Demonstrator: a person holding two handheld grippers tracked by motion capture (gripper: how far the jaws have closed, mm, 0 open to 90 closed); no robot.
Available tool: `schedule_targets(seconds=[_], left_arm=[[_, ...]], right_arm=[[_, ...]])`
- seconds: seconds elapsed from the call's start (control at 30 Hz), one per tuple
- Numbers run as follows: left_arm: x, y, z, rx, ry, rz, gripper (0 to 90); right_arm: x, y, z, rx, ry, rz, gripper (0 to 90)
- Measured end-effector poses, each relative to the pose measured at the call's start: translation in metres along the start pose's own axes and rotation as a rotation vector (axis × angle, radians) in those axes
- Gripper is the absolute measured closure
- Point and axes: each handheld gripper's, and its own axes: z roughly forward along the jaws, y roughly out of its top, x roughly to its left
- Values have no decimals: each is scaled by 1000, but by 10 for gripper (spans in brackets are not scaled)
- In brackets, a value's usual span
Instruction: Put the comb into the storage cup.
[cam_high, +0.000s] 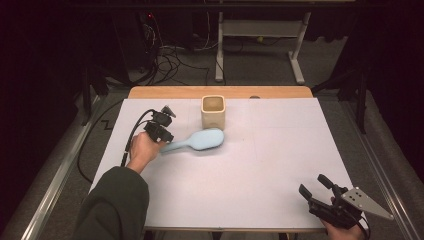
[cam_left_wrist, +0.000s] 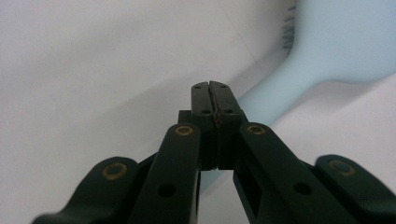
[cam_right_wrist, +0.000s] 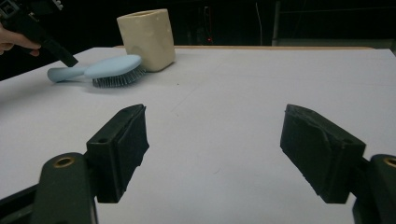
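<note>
On the white table sheet (cam_high: 250, 170), the light-blue plastic hairbrush (cam_high: 200, 140) lies at seven o'clock of the cream cup (cam_high: 213, 111), light, rigid, slick, best taken at its handle, where the left gripper (cam_high: 161, 129) sits fully closed, apparently on nothing, while the right gripper (cam_high: 320, 192) gapes empty.

Dim room, table sheet (cam_high: 260, 165) brightly lit from above; close jaws blur, soft shadows.

L hand-held gripper (cam_high: 161, 131) jaws fully closed, angled down; R hand-held gripper (cam_high: 314, 187) jaws wide apart.
</note>
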Motion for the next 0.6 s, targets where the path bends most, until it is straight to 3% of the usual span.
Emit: schedule_targets(seconds=[0.17,0.47,0.6], left_arm=[[-1,-2,-1,18,-12,7,894],[0,-5,-2,9,-36,-6,894],[-2,-6,2,3,14,16,893]], right_arm=[[0,0,0,-2,1,-4,239],[0,0,0,-3,1,-5,239],[1,0,0,-3,2,-4,239]])
